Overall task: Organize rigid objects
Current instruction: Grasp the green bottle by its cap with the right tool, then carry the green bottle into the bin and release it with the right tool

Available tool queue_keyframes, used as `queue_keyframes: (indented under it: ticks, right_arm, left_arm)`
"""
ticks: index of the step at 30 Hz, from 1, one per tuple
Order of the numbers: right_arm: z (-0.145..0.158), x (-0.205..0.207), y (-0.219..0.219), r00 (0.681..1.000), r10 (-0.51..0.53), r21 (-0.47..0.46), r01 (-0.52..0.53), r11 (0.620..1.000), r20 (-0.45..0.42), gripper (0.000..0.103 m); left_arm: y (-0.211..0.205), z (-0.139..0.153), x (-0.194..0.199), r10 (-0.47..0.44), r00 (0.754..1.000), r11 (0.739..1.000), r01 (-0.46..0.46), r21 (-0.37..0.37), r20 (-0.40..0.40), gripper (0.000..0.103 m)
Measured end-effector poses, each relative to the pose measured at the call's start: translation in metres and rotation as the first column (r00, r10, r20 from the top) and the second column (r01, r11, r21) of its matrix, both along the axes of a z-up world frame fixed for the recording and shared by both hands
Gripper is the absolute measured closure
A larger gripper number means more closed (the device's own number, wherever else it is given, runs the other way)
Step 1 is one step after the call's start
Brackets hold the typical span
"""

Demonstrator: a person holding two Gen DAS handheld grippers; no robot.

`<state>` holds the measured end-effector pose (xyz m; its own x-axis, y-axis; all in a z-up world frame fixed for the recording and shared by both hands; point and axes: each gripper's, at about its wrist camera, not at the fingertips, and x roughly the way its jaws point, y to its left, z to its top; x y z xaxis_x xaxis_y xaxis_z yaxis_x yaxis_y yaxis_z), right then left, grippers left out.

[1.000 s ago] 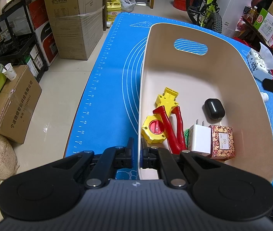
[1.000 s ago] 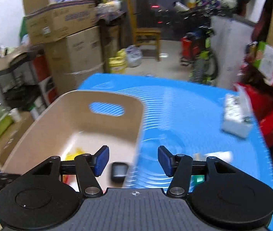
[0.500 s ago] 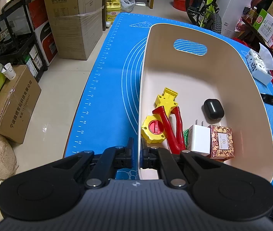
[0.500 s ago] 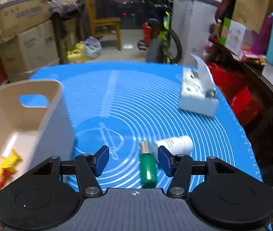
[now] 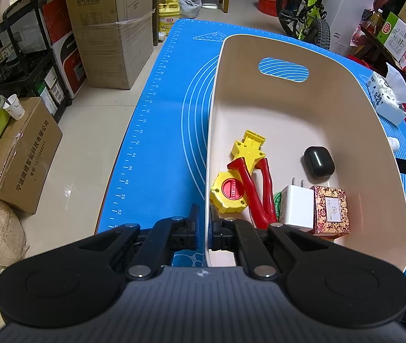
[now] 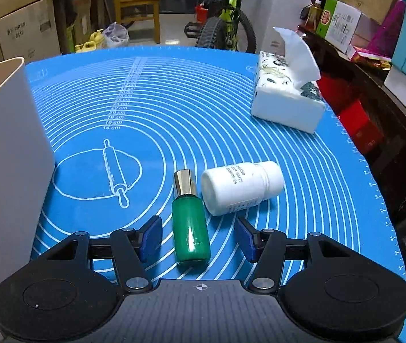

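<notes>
The left tongs (image 5: pixel 203 227) are pinched shut on the near wall of the bin (image 5: pixel 354 105), one finger outside it and one inside. The bin sits on the blue mat (image 5: pixel 157 131) that covers the desk. Inside the bin lie a yellow toy (image 5: pixel 248 146), a round yellow and red piece (image 5: pixel 228 193), red pliers (image 5: pixel 253 188), a white plug (image 5: pixel 296 208), a small patterned box (image 5: pixel 330 210) and a black case (image 5: pixel 318 162). The plug and the box touch side by side. The black case lies apart from them, farther back. The right tongs (image 6: pixel 200 235) are wide open and hold nothing. They sit low over the mat, with a green bottle (image 6: pixel 190 230) lying between the two fingers. Its shiny cap points away. A white bottle (image 6: pixel 241 188) lies on its side just beside the green one, to the right. The bin wall is at the left edge of that view. A tissue pack (image 6: pixel 287 98) stands well back on the mat.
</notes>
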<state>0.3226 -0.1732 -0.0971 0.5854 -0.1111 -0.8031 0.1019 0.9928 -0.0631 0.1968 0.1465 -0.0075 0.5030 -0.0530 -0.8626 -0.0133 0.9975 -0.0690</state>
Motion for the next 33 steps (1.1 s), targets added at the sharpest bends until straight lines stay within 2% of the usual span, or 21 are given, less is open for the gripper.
queue_keyframes:
  ticks: [4, 6, 16, 25, 33]
  right_arm:
    - [0.001, -0.003, 0.001, 0.999, 0.031, 0.044, -0.031, 0.999, 0.009, 0.064]
    - [0.002, -0.005, 0.006, 0.999, 0.043, 0.042, -0.044, 0.998, 0.013, 0.069]
    - [0.012, -0.019, 0.005, 0.995, 0.073, 0.047, -0.076, 0.996, 0.063, 0.069]
    - [0.052, -0.036, 0.017, 0.980, 0.138, 0.068, -0.149, 0.987, 0.146, 0.070]
    - [0.063, -0.037, 0.032, 0.976, 0.176, 0.036, -0.182, 0.983, 0.129, 0.070]
  left_arm:
    - [0.000, 0.000, 0.000, 0.000, 1.000, 1.000, 0.000, 0.000, 0.000, 0.094]
    - [0.000, 0.000, 0.000, 0.000, 1.000, 1.000, 0.000, 0.000, 0.000, 0.094]
    - [0.000, 0.000, 0.000, 0.000, 1.000, 1.000, 0.000, 0.001, 0.000, 0.094]
    - [0.000, 0.000, 0.000, 0.001, 1.000, 1.000, -0.001, 0.002, -0.001, 0.094]
    - [0.000, 0.000, 0.000, 0.000, 1.000, 1.000, 0.000, -0.001, -0.001, 0.094]
